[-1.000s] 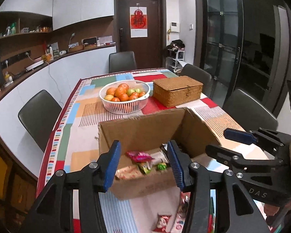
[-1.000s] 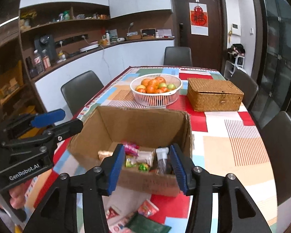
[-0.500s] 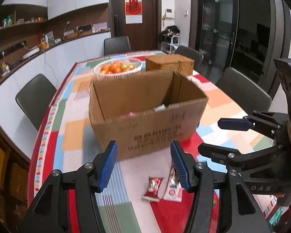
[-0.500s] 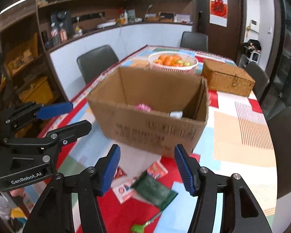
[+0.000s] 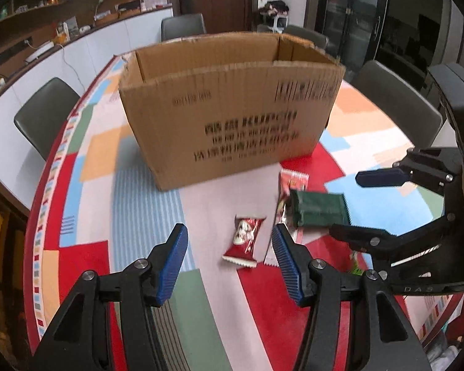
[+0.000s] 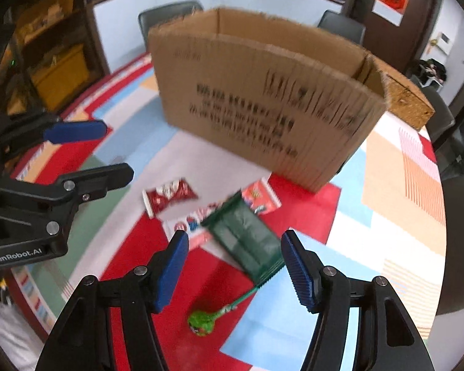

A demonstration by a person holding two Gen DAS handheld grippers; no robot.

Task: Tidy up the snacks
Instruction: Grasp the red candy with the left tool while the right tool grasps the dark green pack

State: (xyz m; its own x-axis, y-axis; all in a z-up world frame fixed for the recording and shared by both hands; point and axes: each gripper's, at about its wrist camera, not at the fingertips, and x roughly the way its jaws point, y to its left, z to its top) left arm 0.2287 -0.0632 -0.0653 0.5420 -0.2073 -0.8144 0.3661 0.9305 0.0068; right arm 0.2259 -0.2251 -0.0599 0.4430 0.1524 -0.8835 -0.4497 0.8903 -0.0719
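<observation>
An open cardboard box stands on the colourful tablecloth. In front of it lie loose snacks: a small red packet, a dark green packet, a red-and-white packet and a green lollipop. My left gripper is open and empty, low over the red packet. My right gripper is open and empty, just above the green packet. Each gripper shows in the other's view.
Dark chairs stand around the table. A wicker box corner shows behind the cardboard box. A counter and shelves run along the left wall. The table's front edge lies just below both grippers.
Both grippers have pulled back from above the box and dropped low toward the snacks on the cloth in front of it. Both stay open.
</observation>
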